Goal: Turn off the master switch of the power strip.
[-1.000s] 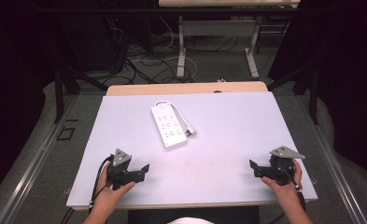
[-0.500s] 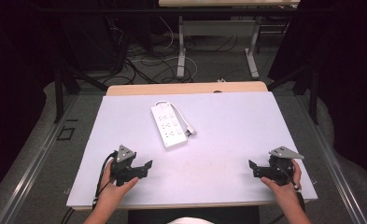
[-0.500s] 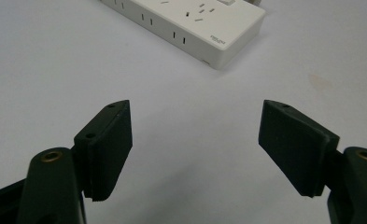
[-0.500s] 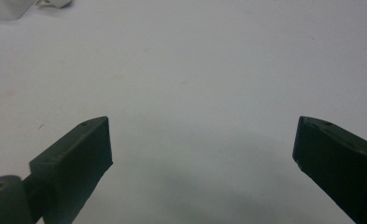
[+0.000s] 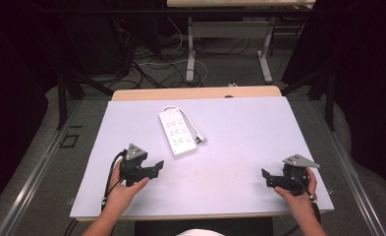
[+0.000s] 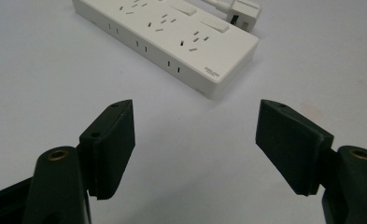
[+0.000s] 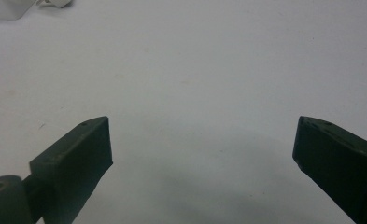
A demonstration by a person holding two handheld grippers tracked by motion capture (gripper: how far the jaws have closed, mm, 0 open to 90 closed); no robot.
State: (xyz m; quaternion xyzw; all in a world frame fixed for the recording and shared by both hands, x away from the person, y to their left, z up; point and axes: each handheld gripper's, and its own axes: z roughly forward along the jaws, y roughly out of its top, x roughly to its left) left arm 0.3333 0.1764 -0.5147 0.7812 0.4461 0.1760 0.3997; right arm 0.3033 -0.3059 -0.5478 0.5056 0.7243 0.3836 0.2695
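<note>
White plastic power strip (image 5: 178, 132) lies at centre of the pale surface (image 5: 239, 142) in the high view; the left tool (image 5: 153, 167) sits lower left, the right tool (image 5: 266, 178) lower right, both apart. In the left gripper view the jaws, just closing a little, stand apart and empty below the strip (image 6: 172, 32). In the right gripper view the jaws gape over bare surface (image 7: 204, 84).

Bright even light on the table (image 5: 239, 147), dark surroundings, soft shadows, slight blur
</note>
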